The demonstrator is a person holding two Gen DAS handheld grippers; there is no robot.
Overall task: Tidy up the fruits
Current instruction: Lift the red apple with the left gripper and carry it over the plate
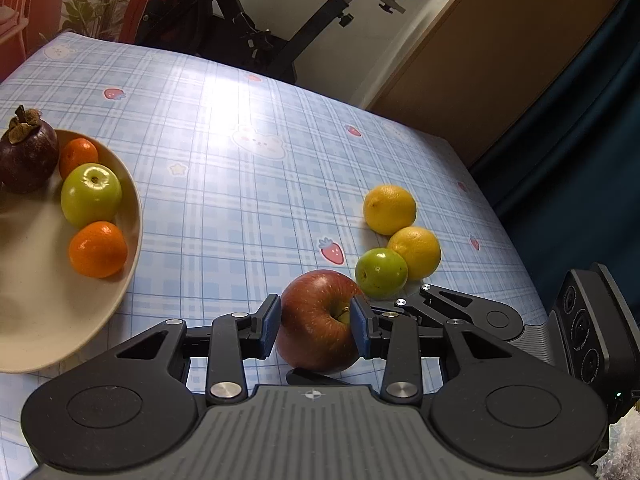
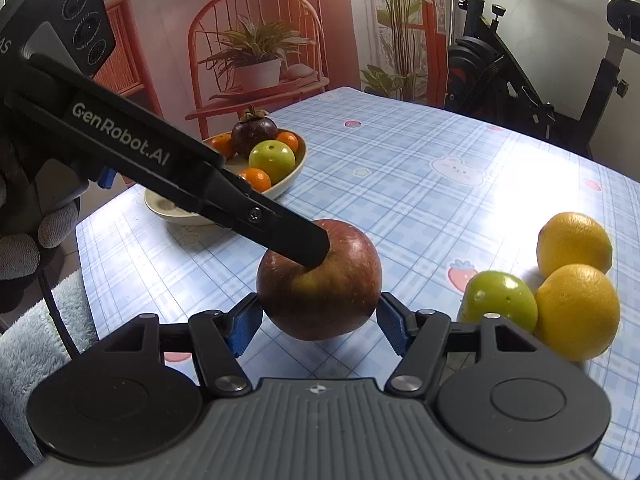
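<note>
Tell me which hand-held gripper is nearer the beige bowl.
Left. The left hand-held gripper, on the red apple, sits between the bowl and the right hand-held gripper, which holds the apple's far side.

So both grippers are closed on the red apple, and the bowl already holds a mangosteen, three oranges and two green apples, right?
Nearly. The bowl holds one green apple, not two; the second green apple lies on the table beside the lemons, as the right wrist view shows. The rest holds: left gripper and right gripper grip the red apple.
</note>
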